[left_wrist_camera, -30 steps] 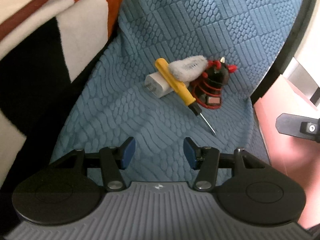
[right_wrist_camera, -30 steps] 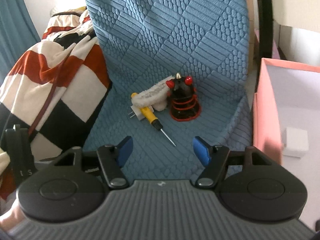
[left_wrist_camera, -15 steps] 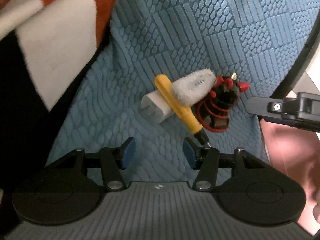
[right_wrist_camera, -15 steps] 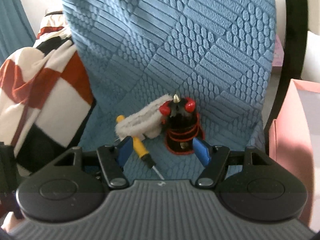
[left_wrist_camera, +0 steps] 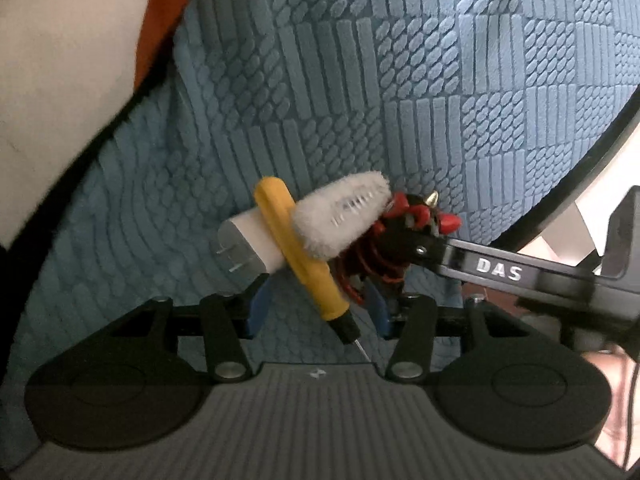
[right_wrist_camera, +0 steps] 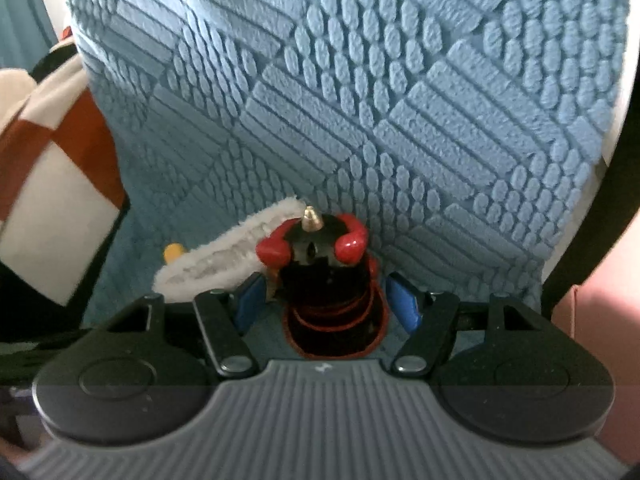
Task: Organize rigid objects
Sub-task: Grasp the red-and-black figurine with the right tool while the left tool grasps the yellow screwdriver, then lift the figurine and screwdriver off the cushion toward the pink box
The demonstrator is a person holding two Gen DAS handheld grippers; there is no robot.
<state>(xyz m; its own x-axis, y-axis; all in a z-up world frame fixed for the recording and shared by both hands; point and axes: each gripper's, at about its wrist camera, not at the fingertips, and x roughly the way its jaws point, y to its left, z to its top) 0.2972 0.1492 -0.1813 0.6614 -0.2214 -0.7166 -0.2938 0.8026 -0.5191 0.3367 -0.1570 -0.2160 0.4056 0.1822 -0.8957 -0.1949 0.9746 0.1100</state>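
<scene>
Between our left gripper's (left_wrist_camera: 318, 306) spread blue pads (left_wrist_camera: 258, 306) lies the yellow screwdriver (left_wrist_camera: 298, 258), its handle running up and away to the left and its black neck and thin metal tip pointing back toward the tool body; neither pad touches it, so this gripper is open. Just beyond the left pad sits a white charger plug (left_wrist_camera: 250, 246), prongs facing left, with the screwdriver laid across it. A fluffy white brush (left_wrist_camera: 340, 220) rests over both, ahead and slightly right. Right of the brush stands the black and red spring toy (left_wrist_camera: 394, 242), and our other tool reaches in from the right to it. All of this sits on the blue textured cushion (left_wrist_camera: 440, 100).

Ahead of our right gripper (right_wrist_camera: 326, 300), the spring toy (right_wrist_camera: 320, 276) stands upright between the parted blue pads (right_wrist_camera: 404, 302), with a gap on each side, so this gripper is open too. Left of the toy lies the brush (right_wrist_camera: 224, 258), with the screwdriver's yellow end (right_wrist_camera: 173, 251) peeking past it.
</scene>
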